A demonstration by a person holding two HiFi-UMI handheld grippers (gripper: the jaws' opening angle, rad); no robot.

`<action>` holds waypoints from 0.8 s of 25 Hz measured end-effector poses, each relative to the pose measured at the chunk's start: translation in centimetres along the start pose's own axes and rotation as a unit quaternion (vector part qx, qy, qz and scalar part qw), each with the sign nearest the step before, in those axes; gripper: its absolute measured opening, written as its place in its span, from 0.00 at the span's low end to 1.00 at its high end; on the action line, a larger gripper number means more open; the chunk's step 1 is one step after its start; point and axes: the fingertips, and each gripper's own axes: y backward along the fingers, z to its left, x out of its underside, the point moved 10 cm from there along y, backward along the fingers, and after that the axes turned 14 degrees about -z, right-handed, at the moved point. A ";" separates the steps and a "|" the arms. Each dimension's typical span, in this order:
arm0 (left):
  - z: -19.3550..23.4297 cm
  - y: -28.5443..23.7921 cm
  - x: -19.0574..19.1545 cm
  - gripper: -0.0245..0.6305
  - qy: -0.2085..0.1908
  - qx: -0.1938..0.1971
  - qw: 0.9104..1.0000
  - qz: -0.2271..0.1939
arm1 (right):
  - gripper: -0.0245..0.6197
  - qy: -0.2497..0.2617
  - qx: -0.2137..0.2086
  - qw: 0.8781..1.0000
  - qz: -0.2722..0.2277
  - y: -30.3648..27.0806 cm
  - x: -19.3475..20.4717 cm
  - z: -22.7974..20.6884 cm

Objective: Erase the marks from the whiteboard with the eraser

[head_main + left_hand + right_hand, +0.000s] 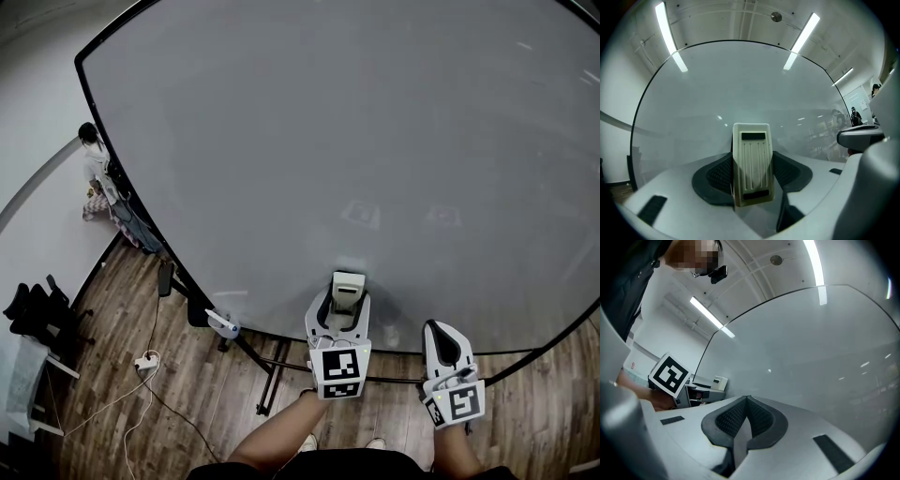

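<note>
The large whiteboard (356,141) fills most of the head view, and its grey surface shows no marks. My left gripper (345,302) is shut on a cream-coloured eraser (347,290) held close to the board's lower part; I cannot tell whether it touches. In the left gripper view the ribbed eraser (751,164) stands upright between the dark pads, with the whiteboard (740,89) right behind it. My right gripper (444,343) hangs to the right of the left one, shut and empty. Its pads (761,420) meet, facing the whiteboard (811,343).
The board's black stand (267,375) and a small white clip-like object (223,324) sit at the board's lower edge. A power strip (145,360) with cable lies on the wooden floor. A person (98,173) stands far left by the board's edge. Black chairs (33,309) are at left.
</note>
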 end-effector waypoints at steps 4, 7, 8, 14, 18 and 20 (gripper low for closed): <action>-0.9 -0.3 -0.1 0.45 -0.005 0.014 1.000 -0.003 | 0.07 0.001 -0.002 1.000 -0.001 -0.2 0.0 -0.2; -2.4 -0.4 0.6 0.45 0.004 0.030 1.000 -0.001 | 0.07 0.004 -0.001 1.000 -0.001 -0.1 -0.1 -0.4; -2.8 -0.4 1.0 0.45 0.008 0.035 0.999 0.001 | 0.07 0.005 0.000 1.000 0.000 -0.1 -0.2 -0.5; -4.7 -0.7 1.4 0.45 0.012 0.074 0.997 0.007 | 0.07 0.015 0.007 1.000 0.002 -0.1 -0.6 -0.6; -5.6 -0.8 1.6 0.45 0.019 0.107 0.994 0.011 | 0.07 0.017 0.013 1.000 -0.001 0.0 -0.7 -0.4; -5.8 -0.5 1.5 0.45 0.026 0.117 0.993 0.010 | 0.07 0.018 0.015 1.000 0.000 0.2 -0.8 -0.2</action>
